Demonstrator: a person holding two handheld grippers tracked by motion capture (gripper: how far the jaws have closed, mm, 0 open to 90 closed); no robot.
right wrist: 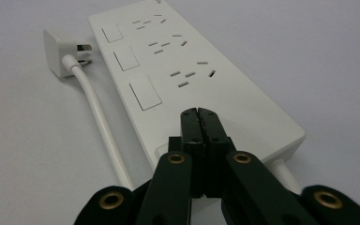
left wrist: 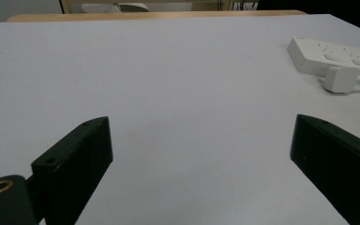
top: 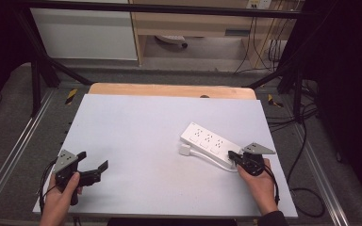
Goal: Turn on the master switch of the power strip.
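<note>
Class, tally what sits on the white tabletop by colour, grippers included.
White: 2, the power strip and its plug.
Black: 2, the left claw and the right claw.
Total: 4.

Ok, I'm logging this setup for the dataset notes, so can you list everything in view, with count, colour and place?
power strip: one, white, three switches, right half of the mat
plug: one, white, beside the strip's left edge, on its white cable along the strip
mat: one, pale grey, covering the table
table: one, wooden, far edge showing
floor cables: several, black, right of the table
left gripper: black, jaws wide apart, near left corner
right gripper: black, jaws closed together, over the strip's near end
hands: two, one per gripper
</note>
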